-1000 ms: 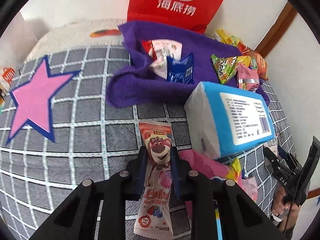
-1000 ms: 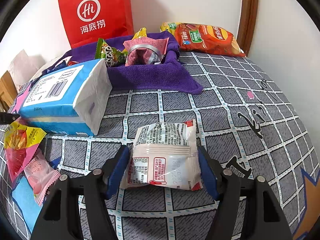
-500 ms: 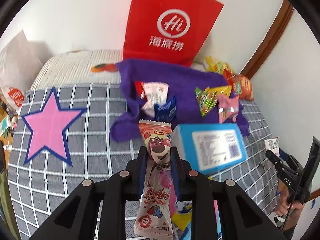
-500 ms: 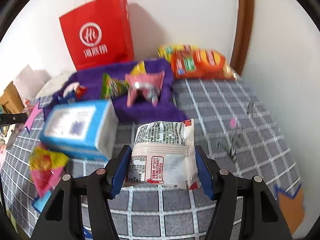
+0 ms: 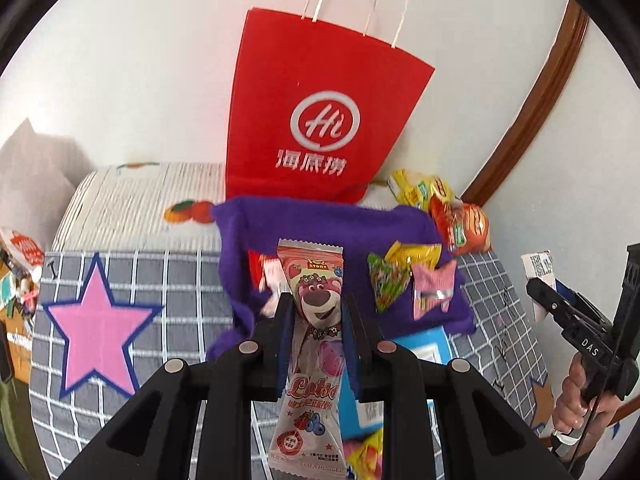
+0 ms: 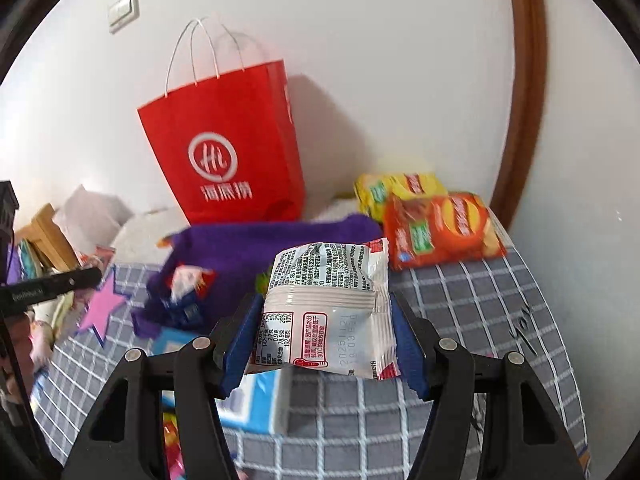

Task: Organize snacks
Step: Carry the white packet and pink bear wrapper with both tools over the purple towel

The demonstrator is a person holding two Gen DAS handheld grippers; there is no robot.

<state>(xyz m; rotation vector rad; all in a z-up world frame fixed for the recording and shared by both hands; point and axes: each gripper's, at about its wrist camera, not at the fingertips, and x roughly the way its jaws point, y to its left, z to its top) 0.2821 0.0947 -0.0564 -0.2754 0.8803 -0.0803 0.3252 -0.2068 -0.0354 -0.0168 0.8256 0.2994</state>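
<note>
Since the earlier frame both packets had risen off the bed. Left hand-held gripper (image 5: 316, 320) clenched on the bear-print candy packet (image 5: 314, 344), in front of the red paper bag (image 5: 320, 120). Right hand-held gripper (image 6: 326, 336) grasped the white snack pouch (image 6: 328, 308) at its side seams. Both seemed light, crinkly and slippery. Bag opening hidden; candy's lower end cut off.
</note>
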